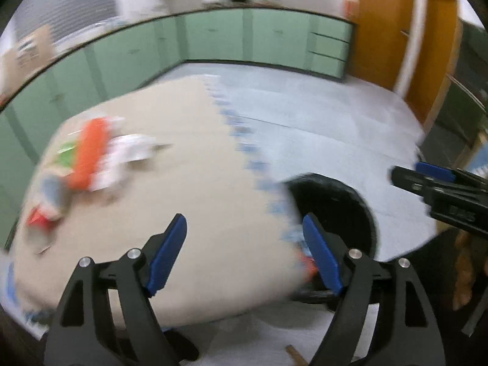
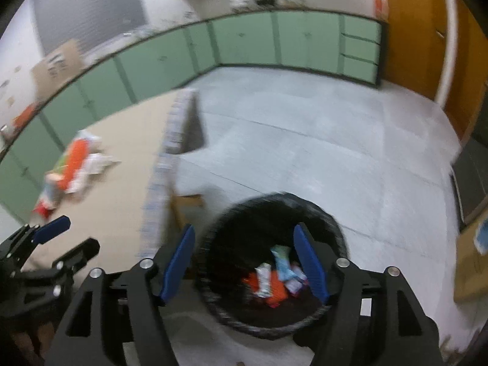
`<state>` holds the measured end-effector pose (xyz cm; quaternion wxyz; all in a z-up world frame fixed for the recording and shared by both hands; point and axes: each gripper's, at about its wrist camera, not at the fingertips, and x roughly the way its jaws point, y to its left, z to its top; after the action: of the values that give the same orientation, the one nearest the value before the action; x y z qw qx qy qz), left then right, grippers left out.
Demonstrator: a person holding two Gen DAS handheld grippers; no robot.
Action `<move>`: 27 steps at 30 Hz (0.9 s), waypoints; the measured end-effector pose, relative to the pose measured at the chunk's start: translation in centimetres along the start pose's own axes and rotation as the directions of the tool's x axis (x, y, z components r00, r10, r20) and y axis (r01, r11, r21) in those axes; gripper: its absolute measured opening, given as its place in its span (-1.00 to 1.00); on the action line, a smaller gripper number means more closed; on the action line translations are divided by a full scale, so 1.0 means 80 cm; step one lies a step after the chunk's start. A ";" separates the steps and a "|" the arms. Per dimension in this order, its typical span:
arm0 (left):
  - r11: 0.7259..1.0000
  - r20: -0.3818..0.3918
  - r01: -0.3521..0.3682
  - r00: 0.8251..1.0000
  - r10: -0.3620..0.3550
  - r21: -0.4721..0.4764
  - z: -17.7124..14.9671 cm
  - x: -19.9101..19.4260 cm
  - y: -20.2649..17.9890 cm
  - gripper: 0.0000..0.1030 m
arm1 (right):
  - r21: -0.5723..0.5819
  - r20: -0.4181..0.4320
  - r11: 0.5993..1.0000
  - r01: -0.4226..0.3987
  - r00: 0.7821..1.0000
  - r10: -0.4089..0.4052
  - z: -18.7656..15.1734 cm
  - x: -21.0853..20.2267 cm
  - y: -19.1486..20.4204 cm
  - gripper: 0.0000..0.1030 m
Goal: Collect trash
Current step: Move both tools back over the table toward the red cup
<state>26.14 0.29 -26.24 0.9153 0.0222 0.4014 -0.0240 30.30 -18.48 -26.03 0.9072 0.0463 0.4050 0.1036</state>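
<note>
A pile of wrappers (image 1: 91, 158), orange, white, green and red, lies on the beige table (image 1: 189, 189) at the far left; it also shows in the right wrist view (image 2: 73, 167). A black trash bin (image 2: 271, 268) stands on the floor to the right of the table and holds several wrappers (image 2: 274, 277). Its rim shows in the left wrist view (image 1: 335, 195). My left gripper (image 1: 244, 244) is open and empty over the table's near right part. My right gripper (image 2: 244, 253) is open and empty above the bin.
Green cabinets (image 1: 213, 39) line the far walls, with orange doors (image 1: 384, 24) at the right. The floor (image 2: 305, 140) is pale grey. A cardboard box (image 2: 469, 265) sits at the right edge. The table's patterned edge (image 2: 164, 177) runs beside the bin.
</note>
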 end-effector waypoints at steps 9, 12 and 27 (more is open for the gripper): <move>0.934 0.055 -0.276 0.954 0.296 -0.227 -0.041 -0.084 0.195 0.54 | -0.204 0.021 0.959 -0.196 0.979 0.205 0.018 0.005 0.186 0.34; 0.912 0.049 -0.311 0.941 0.335 -0.268 -0.051 -0.091 0.244 0.54 | -0.255 0.005 0.937 -0.240 0.968 0.249 0.019 0.019 0.242 0.34; 0.814 -0.018 -0.418 0.893 0.450 -0.403 -0.044 0.009 0.319 0.53 | -0.334 -0.053 0.892 -0.304 0.951 0.304 0.030 0.090 0.345 0.34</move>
<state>25.64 25.98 -28.62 0.8967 -0.0733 0.3459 0.2663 32.62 10.04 -24.97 0.8743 -0.0472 0.3687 0.3121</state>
